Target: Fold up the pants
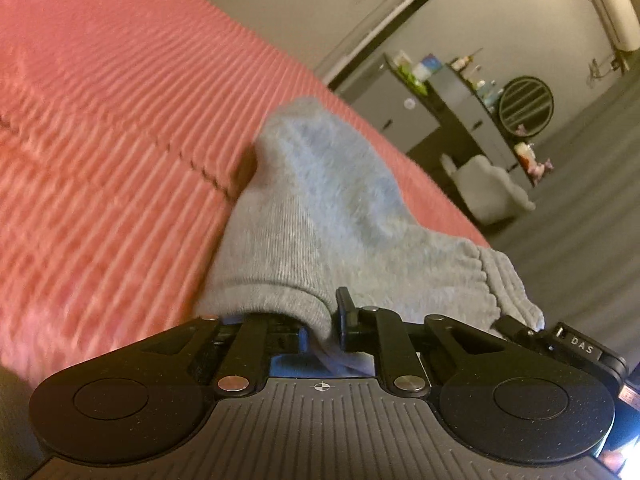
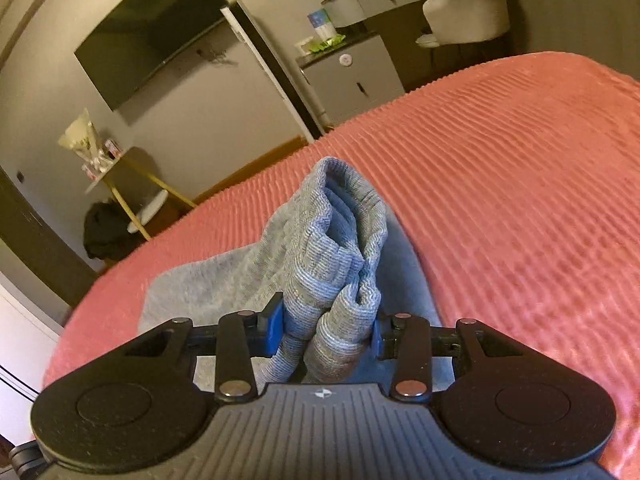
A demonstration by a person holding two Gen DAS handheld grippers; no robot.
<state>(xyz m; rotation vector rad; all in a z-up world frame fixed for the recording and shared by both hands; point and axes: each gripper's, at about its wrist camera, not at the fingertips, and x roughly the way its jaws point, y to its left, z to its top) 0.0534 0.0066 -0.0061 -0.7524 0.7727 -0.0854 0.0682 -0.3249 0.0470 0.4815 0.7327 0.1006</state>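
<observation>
Grey knit pants (image 1: 320,208) lie on a pink ribbed bedspread (image 1: 100,120). My left gripper (image 1: 322,326) is shut on a fold of the pants fabric, with a ribbed cuff (image 1: 508,284) draped to its right. In the right wrist view, my right gripper (image 2: 328,328) is shut on a bunched ribbed band of the pants (image 2: 344,232), which stands up between the blue pads (image 2: 276,326). The rest of the pants spreads flat on the bedspread (image 2: 500,180) beneath it.
Beyond the bed are a grey dresser with small items (image 1: 452,112), a white chair (image 1: 492,188), a round mirror (image 1: 526,102), a wall TV (image 2: 152,32) and a small side table (image 2: 132,184). The other gripper's edge (image 1: 580,346) shows at the right.
</observation>
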